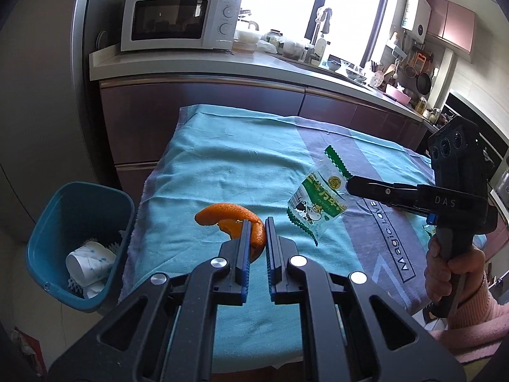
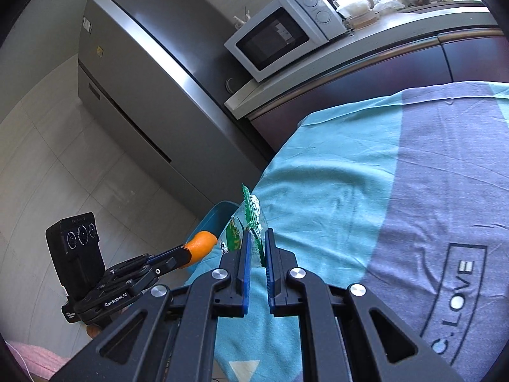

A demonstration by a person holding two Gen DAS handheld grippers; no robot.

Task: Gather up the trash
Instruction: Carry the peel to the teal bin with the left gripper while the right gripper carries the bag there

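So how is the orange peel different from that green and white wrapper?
The orange peel is thick, curled and plain orange; the wrapper is thin, flat plastic printed in green and white with a cartoon cow. The peel is pinched in the left gripper, the wrapper in the right gripper. Both are trash held above the blue cloth.

Both grippers black plastic w/ blue pads, silver round pivot screws. Right gripper (image 1: 350, 185) marked "DAS", 3 round lenses up top, small blue clip. Left gripper (image 2: 187, 254) reads "GenRobot.AI", same 3-lens block. Pink knit sleeve (image 1: 470, 318).
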